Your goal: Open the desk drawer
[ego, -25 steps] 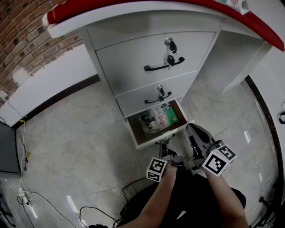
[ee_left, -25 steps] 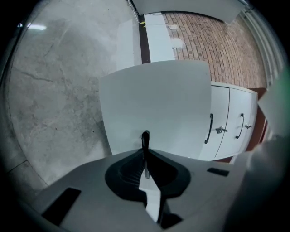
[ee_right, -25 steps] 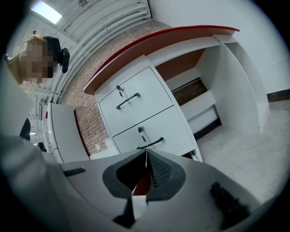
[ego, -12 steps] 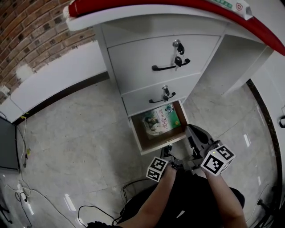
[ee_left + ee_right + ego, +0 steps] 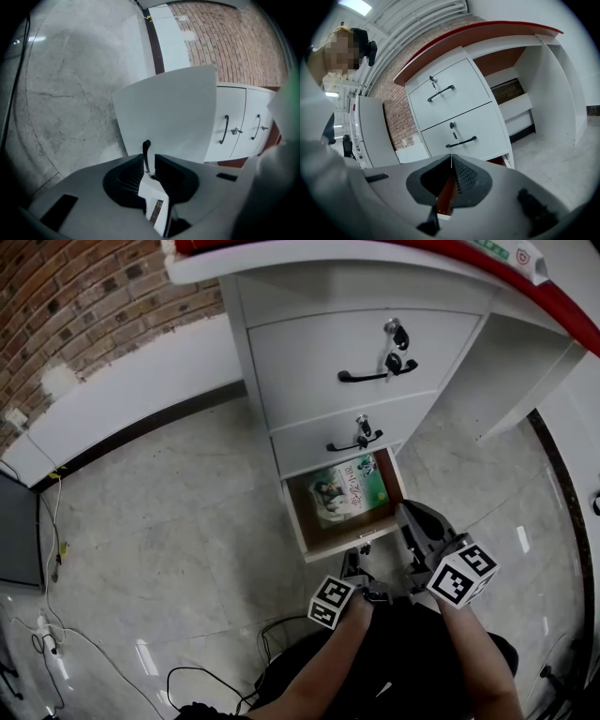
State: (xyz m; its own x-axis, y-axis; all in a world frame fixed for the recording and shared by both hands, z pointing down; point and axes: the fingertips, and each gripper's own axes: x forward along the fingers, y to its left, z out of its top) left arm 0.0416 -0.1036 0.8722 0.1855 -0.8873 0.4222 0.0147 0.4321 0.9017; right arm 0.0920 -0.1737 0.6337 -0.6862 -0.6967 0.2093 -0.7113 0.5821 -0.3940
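The white desk pedestal [image 5: 258, 352] has three drawers. Its bottom drawer [image 5: 298, 517] stands pulled out, with a green book [image 5: 345, 491] lying inside. My left gripper [image 5: 354, 557] is at that drawer's front. In the left gripper view the thin black handle [image 5: 146, 151] stands between the jaws of the left gripper [image 5: 149, 161]; they have just been opening, and a gap shows beside the handle. My right gripper [image 5: 409, 519] hovers to the right of the open drawer. In its own view the right gripper [image 5: 451, 159] has its tips together on nothing.
Keys hang in the locks of the top drawer [image 5: 394, 334] and the middle drawer [image 5: 361, 423]. The desk's knee space [image 5: 511, 362] opens to the right. Cables [image 5: 56, 549] trail over the floor at left, below a brick wall [image 5: 84, 306]. A second white cabinet [image 5: 234, 126] stands beyond.
The bottom drawer has slid a little further out, showing more of the book. My left gripper has drawn back toward me with it. The right gripper has stayed put.
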